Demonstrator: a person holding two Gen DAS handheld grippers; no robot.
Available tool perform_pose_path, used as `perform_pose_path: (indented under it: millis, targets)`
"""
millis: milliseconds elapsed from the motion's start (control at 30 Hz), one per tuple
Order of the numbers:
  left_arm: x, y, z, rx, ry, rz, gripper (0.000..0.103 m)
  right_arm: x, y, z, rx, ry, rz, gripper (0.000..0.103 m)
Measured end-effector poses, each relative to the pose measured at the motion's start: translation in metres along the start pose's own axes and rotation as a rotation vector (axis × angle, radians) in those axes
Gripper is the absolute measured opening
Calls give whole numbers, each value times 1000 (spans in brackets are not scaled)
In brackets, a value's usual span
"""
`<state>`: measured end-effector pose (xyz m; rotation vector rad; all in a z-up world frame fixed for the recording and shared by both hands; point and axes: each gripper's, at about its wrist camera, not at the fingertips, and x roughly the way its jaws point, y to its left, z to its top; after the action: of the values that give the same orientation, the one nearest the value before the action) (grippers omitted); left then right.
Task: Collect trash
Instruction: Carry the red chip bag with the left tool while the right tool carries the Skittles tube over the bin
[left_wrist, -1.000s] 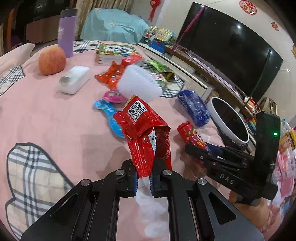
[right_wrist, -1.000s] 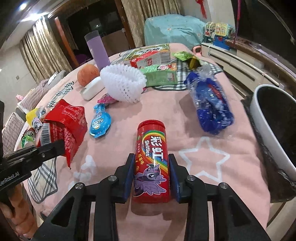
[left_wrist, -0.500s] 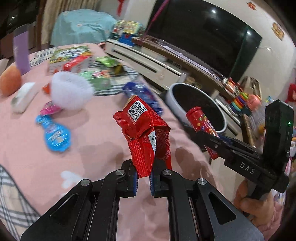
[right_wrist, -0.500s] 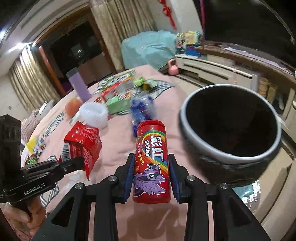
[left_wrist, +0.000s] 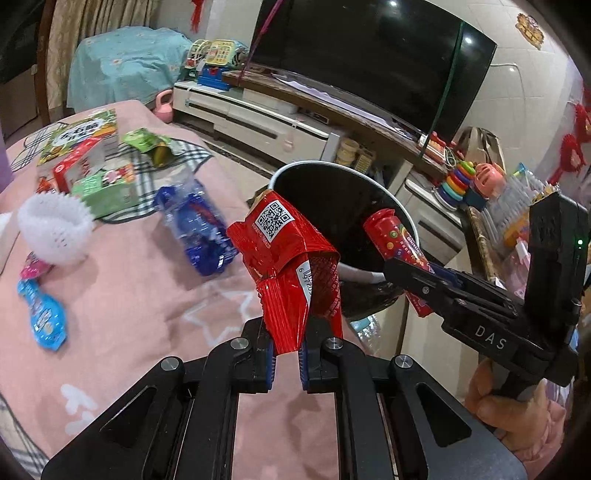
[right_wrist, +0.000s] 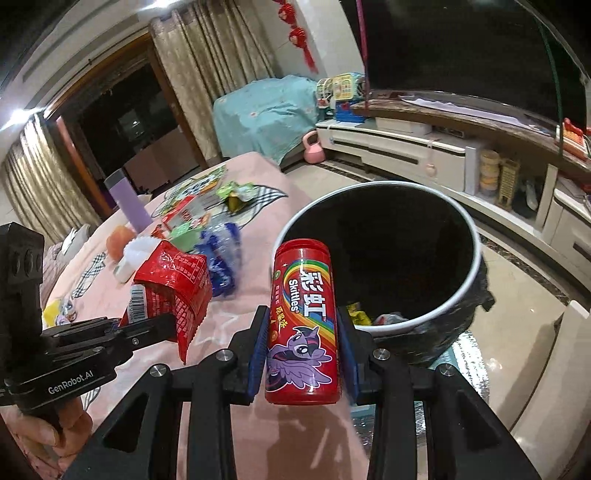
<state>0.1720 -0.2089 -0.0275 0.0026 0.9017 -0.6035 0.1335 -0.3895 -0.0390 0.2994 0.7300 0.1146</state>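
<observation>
My left gripper (left_wrist: 286, 354) is clamped on the lower end of a crumpled red foil wrapper (left_wrist: 286, 266), which stands up from between the blue pads, glossy and creased, a QR code on its upper flap; my right gripper (right_wrist: 301, 356) is clamped on a red Skittles tube (right_wrist: 302, 319), a smooth plastic cylinder with a rainbow and a purple pony printed on it, upright between the fingers and held at its lower half; in the left wrist view that same tube (left_wrist: 397, 251) tilts over the near rim of the trash bin (left_wrist: 397, 206), and the wrapper sits just left of the bin; the bin (right_wrist: 469, 273) is round, white-rimmed, lined with a black bag, and stands beside the table edge with a few scraps at its bottom; on the pink tablecloth (left_wrist: 129, 288) lie a crushed clear bottle with a blue label (left_wrist: 195, 229), a white foam fruit net (left_wrist: 55, 229), a blue packet (left_wrist: 44, 321), a green carton (left_wrist: 107, 188) and a green wrapper (left_wrist: 155, 147); a large dark television (left_wrist: 369, 62) stands on the cabinet behind.
</observation>
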Motion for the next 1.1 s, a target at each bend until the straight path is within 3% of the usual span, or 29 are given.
perform_pose_path:
  millis: [733, 1100]
  targets:
    - [37, -46, 44, 102, 19, 5, 8, 5, -45, 30, 39, -15, -40, 35]
    - [52, -49, 59, 106, 33, 12, 9, 14, -54, 39, 41, 3, -56, 35]
